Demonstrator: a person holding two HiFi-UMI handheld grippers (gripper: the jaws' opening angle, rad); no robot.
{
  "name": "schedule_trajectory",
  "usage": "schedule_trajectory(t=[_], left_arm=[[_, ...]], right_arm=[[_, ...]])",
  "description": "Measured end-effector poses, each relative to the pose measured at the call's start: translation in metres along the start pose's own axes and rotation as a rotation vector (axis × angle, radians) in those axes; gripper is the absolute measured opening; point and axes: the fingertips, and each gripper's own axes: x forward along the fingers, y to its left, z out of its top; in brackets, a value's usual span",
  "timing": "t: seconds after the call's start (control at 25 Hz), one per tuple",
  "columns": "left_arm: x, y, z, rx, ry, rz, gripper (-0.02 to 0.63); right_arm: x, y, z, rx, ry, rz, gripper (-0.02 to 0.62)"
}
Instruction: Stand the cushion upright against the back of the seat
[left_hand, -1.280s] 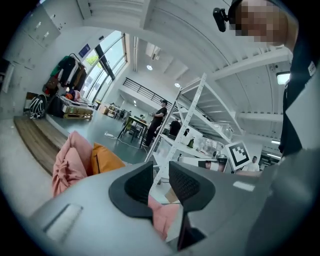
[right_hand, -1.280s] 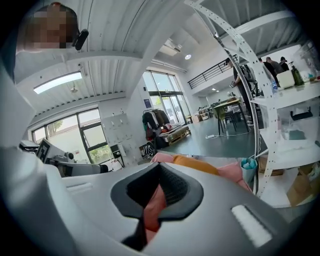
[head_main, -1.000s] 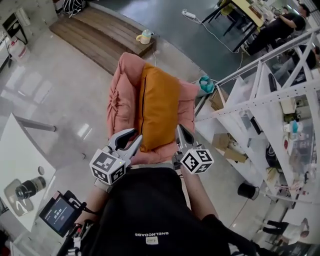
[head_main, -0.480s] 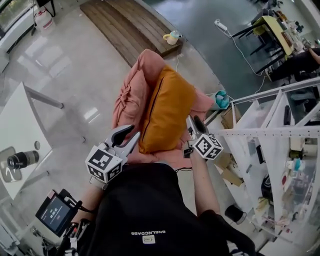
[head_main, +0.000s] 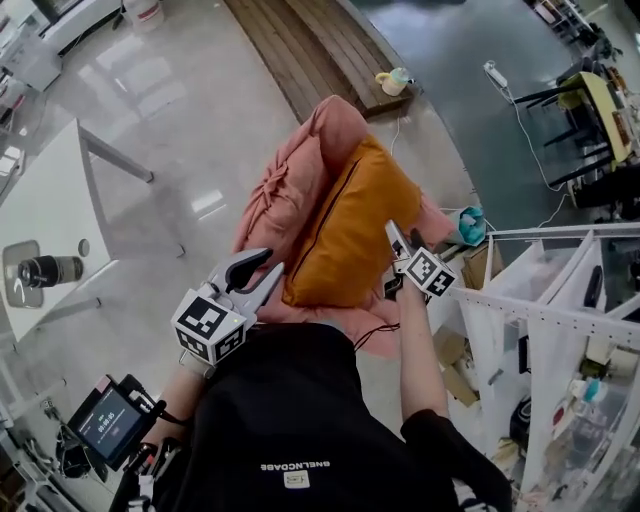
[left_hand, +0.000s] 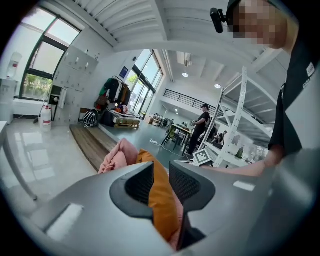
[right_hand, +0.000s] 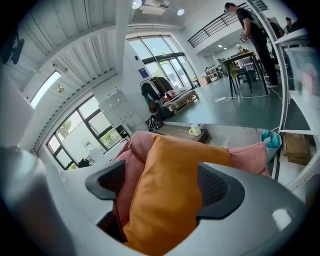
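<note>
1. Softly stuffed, the orange cushion is a plump rectangle of smooth cloth with a dark line along one long edge. It stands on edge on the pink seat and leans against the seat's gathered, puffy back.
2. Grey and hard-shelled, the left gripper has ribbed dark pads. Its jaws stand apart with nothing clamped, just beside the cushion's near lower corner.
3. On the cushion's other side, the right gripper has just been opening its jaws, which now stand wide. Orange cloth fills the gap, but the pads do not press on it.
4. Around the seat lies a glossy pale floor. A wooden platform behind the seat carries a cream mug. A white table stands at the left. A white metal rack crowds the right side, with a teal bin between it and the seat.
5. Only the left gripper view shows a distant standing person. Only the head view shows both marker cubes together.
</note>
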Motion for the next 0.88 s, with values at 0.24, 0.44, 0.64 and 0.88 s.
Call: schedule_trajectory(t=[0.24, 0.44, 0.64, 0.88], left_arm=[[-0.005, 0.006, -0.011, -0.041, -0.001, 0.073, 0.109], [-0.007, 0.019, -0.016, -0.067, 0.015, 0.109, 0.120], [-0.012, 0.021, -0.025, -0.061, 0.036, 0.134, 0.123], [-0.020, 0.020, -0.034, -0.080, 0.046, 0.174, 0.123]], right_arm=[[0.039, -0.030, -0.013, 0.044, 0.067, -0.005, 0.471], [0.072, -0.041, -0.022, 0.086, 0.123, -0.016, 0.486], [0.104, -0.054, -0.039, 0.105, 0.187, -0.033, 0.486], [0.130, -0.073, -0.054, 0.167, 0.220, -0.064, 0.505]])
